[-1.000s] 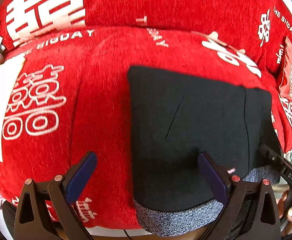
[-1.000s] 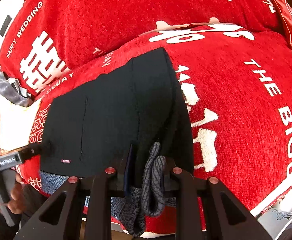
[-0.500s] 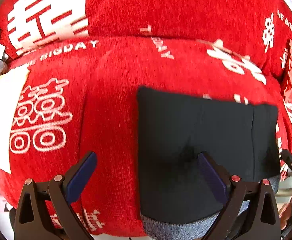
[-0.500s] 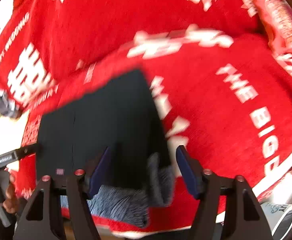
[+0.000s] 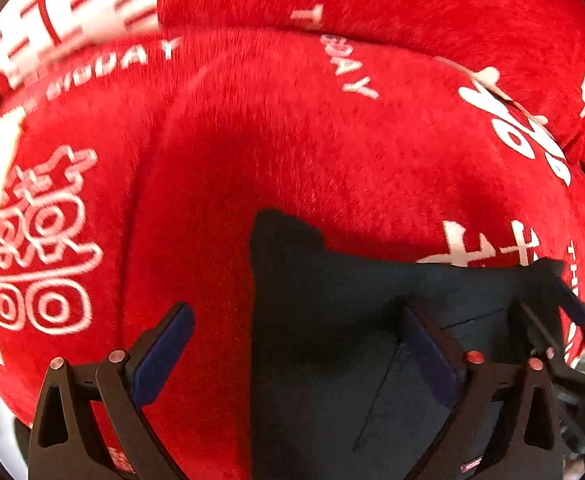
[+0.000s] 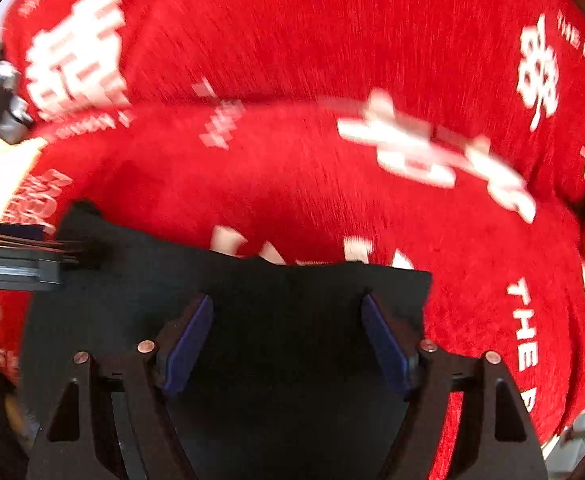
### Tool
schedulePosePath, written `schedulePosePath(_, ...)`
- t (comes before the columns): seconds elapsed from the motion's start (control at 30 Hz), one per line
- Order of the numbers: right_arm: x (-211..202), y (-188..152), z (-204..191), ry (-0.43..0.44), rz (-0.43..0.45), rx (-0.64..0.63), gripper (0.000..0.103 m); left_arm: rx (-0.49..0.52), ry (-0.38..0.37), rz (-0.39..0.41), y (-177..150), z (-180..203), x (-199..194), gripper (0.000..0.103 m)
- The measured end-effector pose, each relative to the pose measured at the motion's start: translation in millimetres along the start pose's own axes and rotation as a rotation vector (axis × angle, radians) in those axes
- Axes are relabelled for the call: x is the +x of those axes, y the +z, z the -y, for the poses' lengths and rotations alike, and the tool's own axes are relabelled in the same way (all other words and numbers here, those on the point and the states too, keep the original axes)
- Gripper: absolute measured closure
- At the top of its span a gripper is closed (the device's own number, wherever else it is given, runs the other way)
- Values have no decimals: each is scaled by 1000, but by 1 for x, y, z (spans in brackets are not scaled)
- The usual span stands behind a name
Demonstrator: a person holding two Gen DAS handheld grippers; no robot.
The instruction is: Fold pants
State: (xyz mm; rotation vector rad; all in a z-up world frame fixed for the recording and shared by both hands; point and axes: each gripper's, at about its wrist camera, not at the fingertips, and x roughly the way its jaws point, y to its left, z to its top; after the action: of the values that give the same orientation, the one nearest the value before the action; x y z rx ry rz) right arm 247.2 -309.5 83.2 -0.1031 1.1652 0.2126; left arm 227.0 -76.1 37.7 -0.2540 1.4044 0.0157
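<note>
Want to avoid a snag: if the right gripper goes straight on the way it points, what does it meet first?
Probably the black pants: the right gripper, jaws opening and holding nothing, points down onto them. Depth is unclear.

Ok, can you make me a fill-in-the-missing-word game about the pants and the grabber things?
1. The folded pants are the colour ____.
2. They lie on a cover whose colour is ____.
3. The writing on the cover is the colour ____.
4. The right gripper has nothing pinched; its jaws are ____, and the left gripper stands open too.

Missing words: black; red; white; opening
</note>
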Motion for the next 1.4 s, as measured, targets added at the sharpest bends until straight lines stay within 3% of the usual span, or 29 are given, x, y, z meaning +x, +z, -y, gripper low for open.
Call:
schedulePosePath(0.07,3,-2,9,33,14,51,17,-4,-26,2,0,-2,5,0)
schedulePosePath(0.23,6,-8,3,0,47,22,15,21,-62,-8,3,-5,6,0)
schedulePosePath(0.33,3,-9,5,-4,53,30,13,21,-62,30,-6,-14,-10,0)
schedulePosePath(0.57,6,-9,2,-59,50,35,8,49,-78,93,-67,-34,-37,0)
schedulePosePath(0.67,7,-10,2,-73,52,45,5,105,-40,98,-98,-33,-38,0)
schedulePosePath(0.83,7,-10,1,-105,37,58,3,115,-4,106,-135,-47,-49,0)
schedulePosePath(0.93,8,-11,3,-112,33,75,1,139,127,33,-150,-55,-36,0)
schedulePosePath(1.07,9,-12,1,-123,48,71,1,174,-1,122,-179,-55,-50,0)
schedulePosePath(1.13,9,-14,0,-130,64,73,1,240,-18,168,-191,-41,-54,0)
schedulePosePath(1.3,8,-14,0,-132,73,74,1,402,138,343,-200,2,-43,0)
schedulePosePath(1.4,8,-14,1,-131,75,74,1,373,234,325,-192,-2,-28,0)
